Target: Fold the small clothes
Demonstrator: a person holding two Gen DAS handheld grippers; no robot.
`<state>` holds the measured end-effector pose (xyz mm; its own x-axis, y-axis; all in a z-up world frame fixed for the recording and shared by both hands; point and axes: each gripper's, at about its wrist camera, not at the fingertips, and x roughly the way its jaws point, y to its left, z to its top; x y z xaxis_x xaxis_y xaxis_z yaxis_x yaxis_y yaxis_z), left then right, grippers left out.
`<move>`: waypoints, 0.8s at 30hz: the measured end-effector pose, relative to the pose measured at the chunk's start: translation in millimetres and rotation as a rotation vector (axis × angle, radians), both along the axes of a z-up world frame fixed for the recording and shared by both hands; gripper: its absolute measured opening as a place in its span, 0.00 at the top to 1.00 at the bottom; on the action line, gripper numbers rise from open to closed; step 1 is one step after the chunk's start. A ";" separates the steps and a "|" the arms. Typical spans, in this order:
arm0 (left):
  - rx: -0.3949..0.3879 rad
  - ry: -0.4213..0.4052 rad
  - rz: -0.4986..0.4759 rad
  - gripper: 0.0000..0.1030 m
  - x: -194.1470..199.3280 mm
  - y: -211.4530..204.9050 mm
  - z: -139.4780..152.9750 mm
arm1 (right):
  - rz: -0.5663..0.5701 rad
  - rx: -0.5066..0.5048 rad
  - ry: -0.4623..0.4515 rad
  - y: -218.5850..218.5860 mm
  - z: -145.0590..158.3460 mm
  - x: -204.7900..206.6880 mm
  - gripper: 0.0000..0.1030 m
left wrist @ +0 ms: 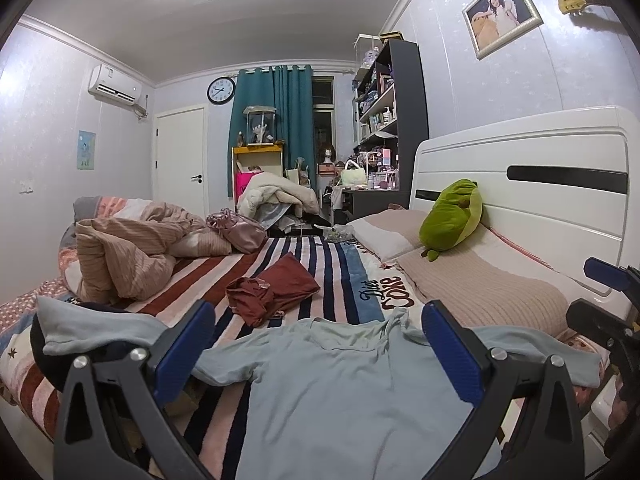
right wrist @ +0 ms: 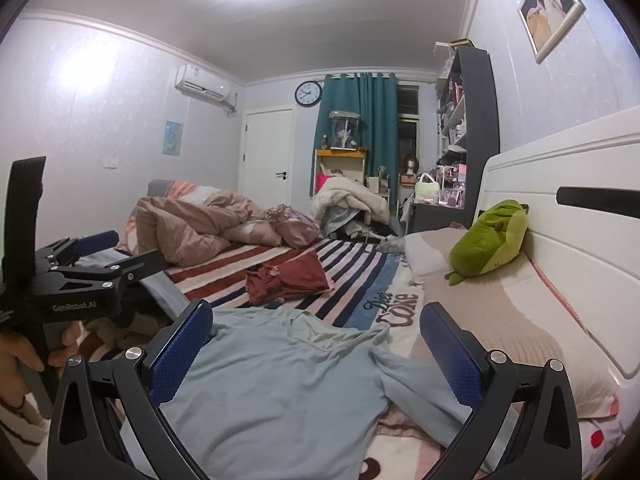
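A light blue long-sleeved top [left wrist: 344, 384] lies spread flat on the striped bed blanket [left wrist: 320, 256], neck away from me. It also shows in the right wrist view [right wrist: 280, 384]. My left gripper [left wrist: 318, 344] is open above the top's chest, its blue pads wide apart and empty. My right gripper [right wrist: 316, 344] is open above the top's right side, empty. The left gripper [right wrist: 96, 256] also shows from the side in the right wrist view, above the left sleeve. A crumpled dark red garment [left wrist: 272, 284] lies further up the bed, and shows in the right wrist view [right wrist: 288, 276].
A rumpled pink quilt [left wrist: 128, 248] and a pink bag [left wrist: 240, 230] lie at the far left of the bed. A beige pillow [left wrist: 480, 288] with a green plush toy [left wrist: 452, 216] lies along the white headboard [left wrist: 540, 176] on the right. Cluttered furniture stands beyond.
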<state>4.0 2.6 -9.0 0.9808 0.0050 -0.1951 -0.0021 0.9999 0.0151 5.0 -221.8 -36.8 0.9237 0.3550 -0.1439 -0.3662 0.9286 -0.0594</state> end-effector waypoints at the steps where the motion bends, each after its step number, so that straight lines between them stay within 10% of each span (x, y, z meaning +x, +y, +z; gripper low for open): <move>1: -0.002 0.000 -0.001 0.01 0.0 0.6 0.3 | 0.000 -0.001 -0.001 0.1 -0.1 -0.1 0.00; 24: 0.018 -0.003 0.008 0.01 -2.5 4.4 1.9 | 0.012 -0.012 -0.009 0.7 -0.1 -1.5 0.00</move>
